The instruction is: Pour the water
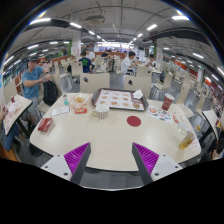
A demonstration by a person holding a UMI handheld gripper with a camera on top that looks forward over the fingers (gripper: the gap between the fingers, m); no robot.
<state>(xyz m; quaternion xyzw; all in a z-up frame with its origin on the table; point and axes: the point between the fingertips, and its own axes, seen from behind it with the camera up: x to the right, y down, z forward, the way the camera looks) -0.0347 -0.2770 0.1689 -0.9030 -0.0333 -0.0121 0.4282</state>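
My gripper (pixel 111 158) hangs open above the near edge of a round white table (pixel 110 140), nothing between its purple-padded fingers (pixel 76 157). Far beyond the fingers, toward the table's back, stands a stack of white cups (pixel 101 109). A small bottle (pixel 67 101) stands at the back left next to an orange box. A yellowish bottle (pixel 187 141) lies near the table's right edge. I cannot tell which vessel holds water.
A tray (pixel 120 99) with small items sits at the table's far side, and a red disc (pixel 134 121) lies right of centre. A red packet (pixel 45 124) lies at the left. Persons (pixel 34 80) sit at desks beyond.
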